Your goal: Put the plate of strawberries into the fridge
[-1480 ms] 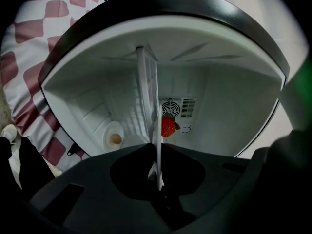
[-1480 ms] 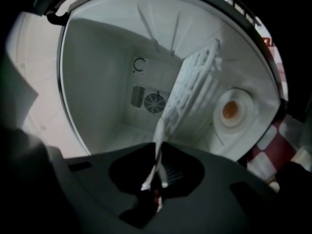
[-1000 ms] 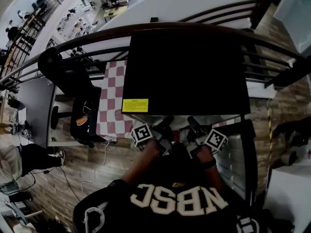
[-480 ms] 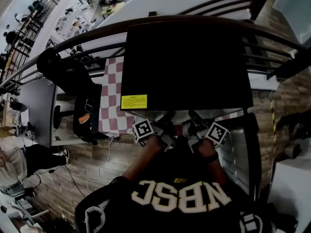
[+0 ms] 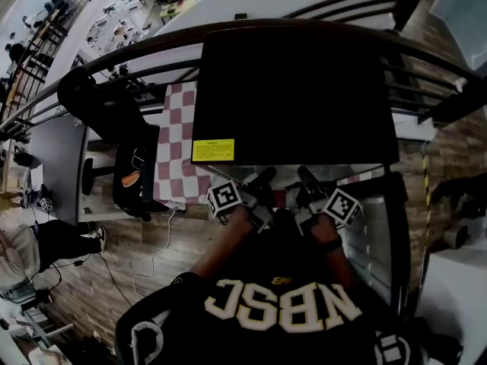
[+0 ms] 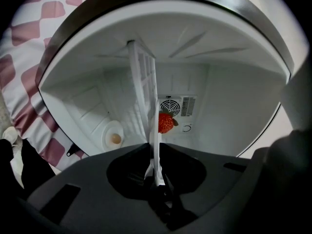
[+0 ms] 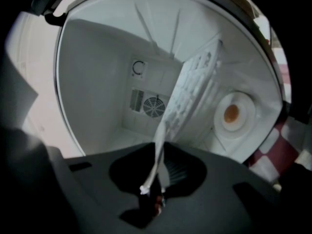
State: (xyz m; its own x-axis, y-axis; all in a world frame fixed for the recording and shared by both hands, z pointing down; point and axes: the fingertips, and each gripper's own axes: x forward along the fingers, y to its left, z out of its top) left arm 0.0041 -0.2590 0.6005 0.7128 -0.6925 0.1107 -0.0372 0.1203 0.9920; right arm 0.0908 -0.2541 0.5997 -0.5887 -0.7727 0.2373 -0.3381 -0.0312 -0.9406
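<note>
Both gripper views look into the white inside of the black fridge (image 5: 297, 90). The white plate (image 6: 155, 156) shows edge-on, with one red strawberry (image 6: 165, 122) on it. A white grid shelf (image 6: 142, 77) runs on in line with it. My left gripper (image 6: 157, 177) has just been opening; the plate's rim stands between its jaws with thin dark gaps beside it. My right gripper (image 7: 155, 186) is shut on the plate's (image 7: 163, 145) other rim. In the head view the left gripper (image 5: 266, 177) and the right gripper (image 5: 303, 173) reach into the fridge's front.
A fan grille (image 6: 171, 106) sits on the fridge's back wall, and a round amber lamp (image 7: 232, 113) on an inner wall. The open fridge door (image 5: 373, 234) hangs at the right. A red-and-white checked cloth (image 5: 176, 150) and a black chair (image 5: 133, 181) stand at the left.
</note>
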